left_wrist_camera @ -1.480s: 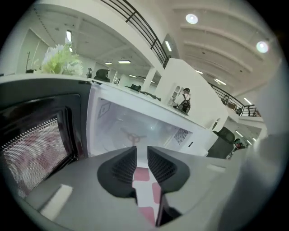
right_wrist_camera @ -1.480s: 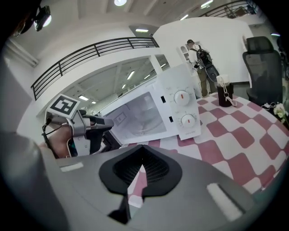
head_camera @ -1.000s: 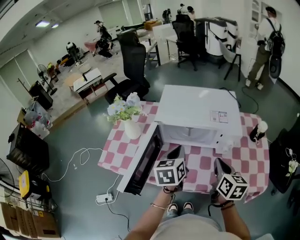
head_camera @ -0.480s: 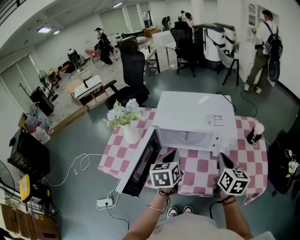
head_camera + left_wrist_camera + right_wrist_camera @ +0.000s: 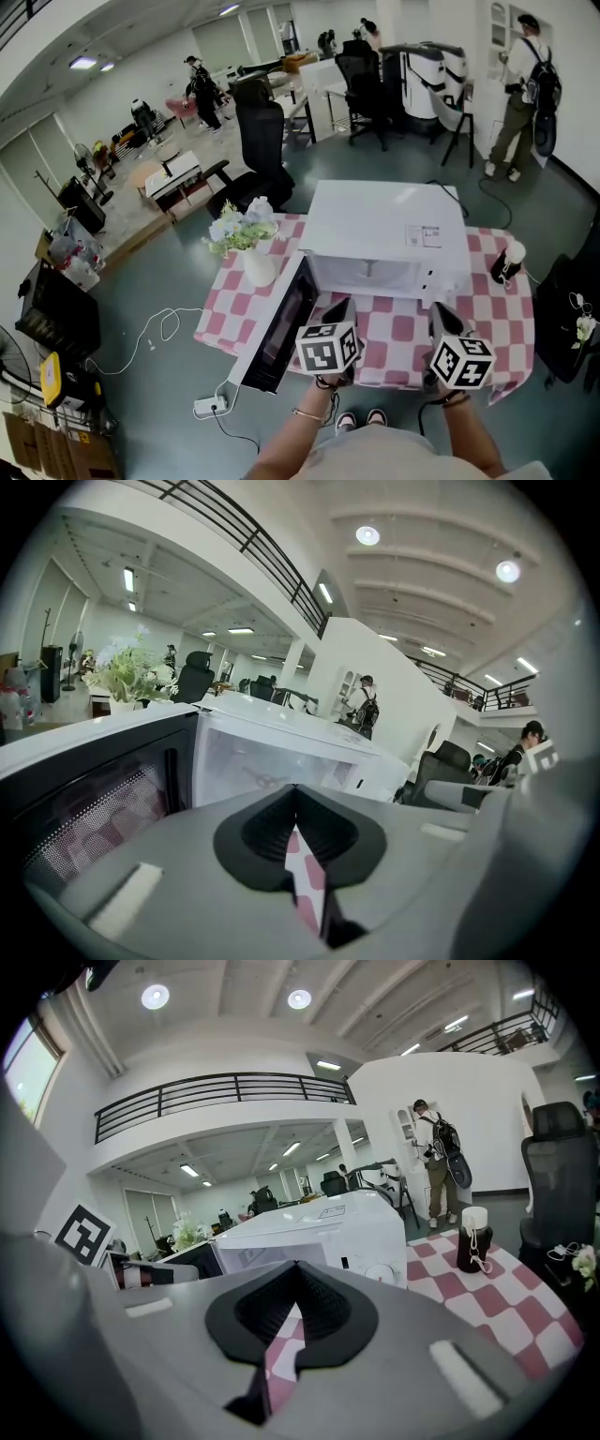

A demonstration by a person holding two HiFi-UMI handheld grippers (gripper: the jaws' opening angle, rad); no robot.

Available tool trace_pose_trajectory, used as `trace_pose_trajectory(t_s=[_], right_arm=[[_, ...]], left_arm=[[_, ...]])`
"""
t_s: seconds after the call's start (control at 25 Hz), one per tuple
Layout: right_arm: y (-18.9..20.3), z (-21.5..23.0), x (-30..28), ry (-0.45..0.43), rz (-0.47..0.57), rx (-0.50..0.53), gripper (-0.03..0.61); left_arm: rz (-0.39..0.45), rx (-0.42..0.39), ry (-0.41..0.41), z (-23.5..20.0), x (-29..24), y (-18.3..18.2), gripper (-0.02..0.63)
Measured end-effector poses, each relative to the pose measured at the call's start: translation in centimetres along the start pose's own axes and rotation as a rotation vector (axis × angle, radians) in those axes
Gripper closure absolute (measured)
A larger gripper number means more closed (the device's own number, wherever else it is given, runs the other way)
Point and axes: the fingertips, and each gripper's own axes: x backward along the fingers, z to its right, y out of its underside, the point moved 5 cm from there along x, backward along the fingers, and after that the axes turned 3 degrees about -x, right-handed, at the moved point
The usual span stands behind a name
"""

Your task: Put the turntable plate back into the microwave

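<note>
Microwave [image 5: 384, 230] open on the pink checked table [image 5: 487, 314], both grippers closed and empty.
Its door [image 5: 277, 328] is swung wide open to the left. The left gripper [image 5: 341, 304] and the right gripper [image 5: 439, 309] are held side by side just in front of the microwave, apart from each other. Each has its jaws pressed together with nothing in them. The turntable plate cannot be made out in any view. A vase of flowers [image 5: 251, 244] stands near the door.
</note>
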Motion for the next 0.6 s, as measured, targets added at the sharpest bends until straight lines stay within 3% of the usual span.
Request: trace_pose_trajectory(t_s=[0.6], right_arm=[[-0.40, 0.24, 0.02, 0.012, 0.000, -0.002, 0.569]], left_arm=[[0.006, 0.010, 0.000, 0.32, -0.64, -0.12, 0.614]])
